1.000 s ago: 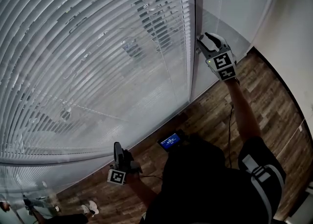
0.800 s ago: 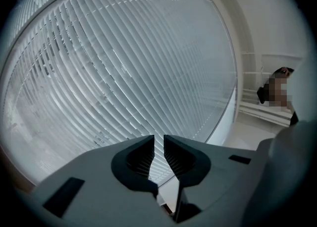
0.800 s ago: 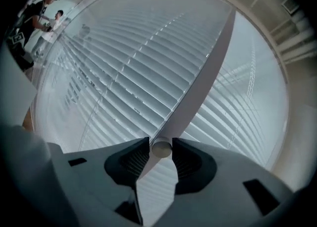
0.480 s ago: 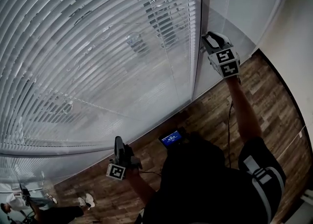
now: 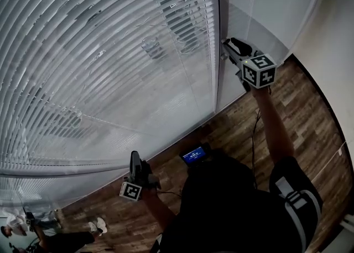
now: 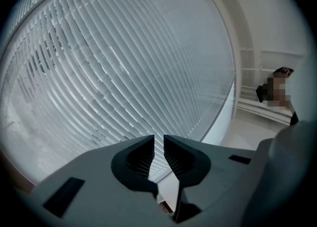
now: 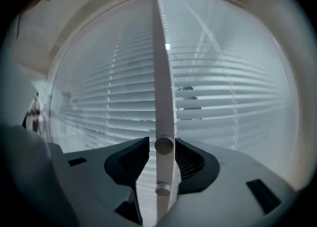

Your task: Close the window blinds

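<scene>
White slatted blinds cover the big window; they also fill the left gripper view and the right gripper view. My right gripper is held up at the blind's right edge, pointing level. The white tilt wand hangs down between its jaws. Those jaws have just been opening, and a thin gap shows on the wand's left side. My left gripper hangs low near the window's bottom. Its jaws stand a narrow slit apart with nothing between them.
A narrower blind hangs right of the vertical frame post, and a white wall follows. Wood floor runs along the window. A small blue-lit screen sits at the person's chest. Another person stands far right.
My right gripper has rolled at the wand, so its marker cube shows a different face. My left gripper has shifted only slightly.
</scene>
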Action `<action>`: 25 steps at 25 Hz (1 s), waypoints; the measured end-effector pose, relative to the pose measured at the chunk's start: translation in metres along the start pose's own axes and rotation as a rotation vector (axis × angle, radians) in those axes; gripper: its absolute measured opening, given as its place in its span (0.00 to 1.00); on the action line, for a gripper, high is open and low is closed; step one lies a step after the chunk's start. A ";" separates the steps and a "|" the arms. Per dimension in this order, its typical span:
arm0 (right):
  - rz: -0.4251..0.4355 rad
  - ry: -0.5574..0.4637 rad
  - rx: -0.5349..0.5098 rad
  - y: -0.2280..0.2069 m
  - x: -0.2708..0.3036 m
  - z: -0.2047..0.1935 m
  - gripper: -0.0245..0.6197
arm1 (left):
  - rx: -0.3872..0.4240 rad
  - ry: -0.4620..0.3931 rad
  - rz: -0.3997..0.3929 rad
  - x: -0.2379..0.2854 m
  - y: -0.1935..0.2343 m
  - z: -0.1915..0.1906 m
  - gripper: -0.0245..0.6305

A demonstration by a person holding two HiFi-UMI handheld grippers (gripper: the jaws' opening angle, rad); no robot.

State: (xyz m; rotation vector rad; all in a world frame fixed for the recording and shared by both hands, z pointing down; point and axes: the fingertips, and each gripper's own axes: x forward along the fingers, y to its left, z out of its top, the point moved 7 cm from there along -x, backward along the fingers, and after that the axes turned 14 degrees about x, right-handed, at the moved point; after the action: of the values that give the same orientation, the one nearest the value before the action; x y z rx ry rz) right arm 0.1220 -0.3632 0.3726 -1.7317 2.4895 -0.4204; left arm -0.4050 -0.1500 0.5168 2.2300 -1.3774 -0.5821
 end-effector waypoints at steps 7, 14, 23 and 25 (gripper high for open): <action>-0.199 0.034 -0.568 0.031 0.008 -0.002 0.29 | 0.012 0.010 0.006 0.010 -0.012 -0.008 0.14; -0.271 0.031 -0.725 0.034 0.006 -0.010 0.29 | 0.028 -0.002 0.011 0.006 -0.027 -0.013 0.14; -0.231 0.035 -0.592 0.023 0.017 0.001 0.24 | 0.025 -0.004 0.076 -0.005 -0.045 -0.025 0.14; -0.196 0.046 -0.471 0.012 0.023 0.004 0.24 | 0.036 0.005 0.091 -0.002 -0.050 -0.026 0.14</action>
State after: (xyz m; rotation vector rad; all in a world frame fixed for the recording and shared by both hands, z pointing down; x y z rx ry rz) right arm 0.1037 -0.3809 0.3673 -2.1594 2.6116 0.1366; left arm -0.3558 -0.1242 0.5090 2.1820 -1.4889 -0.5245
